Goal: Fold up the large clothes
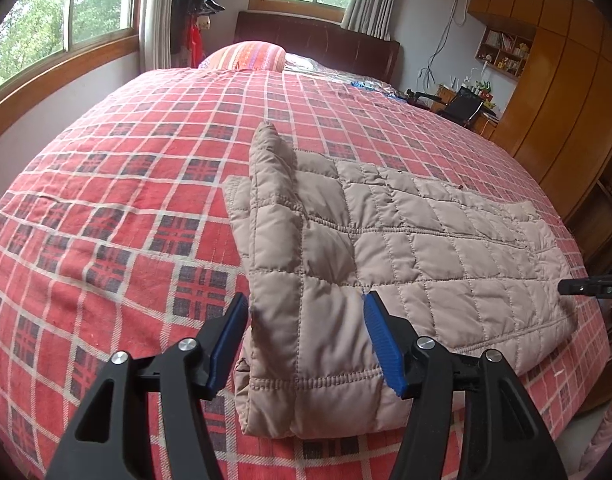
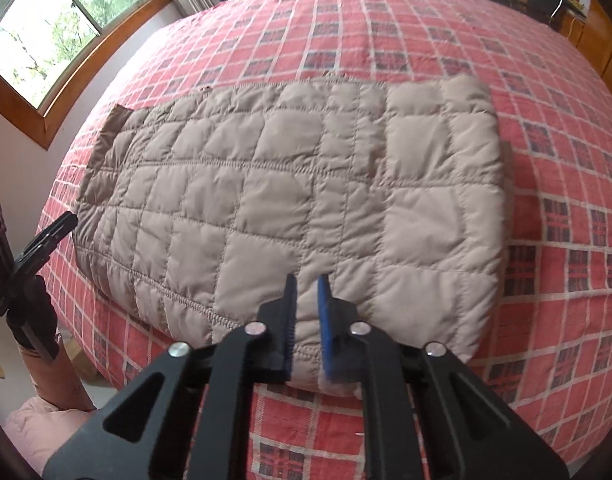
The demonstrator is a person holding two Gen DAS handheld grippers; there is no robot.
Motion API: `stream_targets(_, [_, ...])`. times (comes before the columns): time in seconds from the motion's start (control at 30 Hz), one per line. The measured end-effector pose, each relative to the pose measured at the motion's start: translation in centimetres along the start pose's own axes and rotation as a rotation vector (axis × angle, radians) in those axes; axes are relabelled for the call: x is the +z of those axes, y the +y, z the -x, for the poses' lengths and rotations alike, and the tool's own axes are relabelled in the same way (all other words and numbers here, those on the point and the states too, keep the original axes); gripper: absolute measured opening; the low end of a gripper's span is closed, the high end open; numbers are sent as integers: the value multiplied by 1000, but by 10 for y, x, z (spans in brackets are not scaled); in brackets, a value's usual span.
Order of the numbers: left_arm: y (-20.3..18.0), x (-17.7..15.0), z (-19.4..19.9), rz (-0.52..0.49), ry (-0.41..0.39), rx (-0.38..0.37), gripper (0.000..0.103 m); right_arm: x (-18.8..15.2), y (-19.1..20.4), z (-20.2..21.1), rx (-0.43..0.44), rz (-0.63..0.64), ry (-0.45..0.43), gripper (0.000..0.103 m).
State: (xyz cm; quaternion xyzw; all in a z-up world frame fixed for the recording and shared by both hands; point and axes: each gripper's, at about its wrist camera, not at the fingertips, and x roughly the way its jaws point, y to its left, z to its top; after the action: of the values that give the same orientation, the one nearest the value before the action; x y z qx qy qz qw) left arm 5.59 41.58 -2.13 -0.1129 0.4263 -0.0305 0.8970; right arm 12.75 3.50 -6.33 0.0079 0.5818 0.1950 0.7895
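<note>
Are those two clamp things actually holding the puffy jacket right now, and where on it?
The right gripper pinches the quilted jacket at its near edge. The left gripper is open, its fingers either side of the folded-over sleeve, gripping nothing.

A bed [image 1: 125, 184] under a red plaid cover fills the room, with a striped pillow [image 1: 247, 55] against the dark headboard [image 1: 326, 42] at the far end. Wood-framed windows [image 1: 65, 20] on the left show green trees. Orange wooden wardrobes [image 1: 562, 92] line the right wall
</note>
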Motion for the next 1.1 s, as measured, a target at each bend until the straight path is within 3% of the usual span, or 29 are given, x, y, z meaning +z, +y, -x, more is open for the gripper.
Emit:
stream_targets(0.3, [13, -4, -7, 46, 63, -5, 68, 2, -9, -58, -39, -38, 102, 0])
stream_targets(0.5, [29, -8, -30, 104, 128, -55, 71, 3, -12, -56, -33, -43, 103, 0])
stream_targets(0.63, [33, -11, -38, 148, 163, -145, 73, 4, -17, -54, -15, -58, 107, 0])
stream_targets(0.83, [38, -17, -48, 178, 194, -186, 79, 8, -29, -39, -19, -72, 131, 0])
stream_targets(1.0, [35, -17, -56, 174, 205, -200, 79, 4, -29, -33, -50, -61, 141, 0])
stream_targets(1.1, [31, -19, -59, 169, 207, -196, 65, 2, -34, -39, -38, -78, 144, 0])
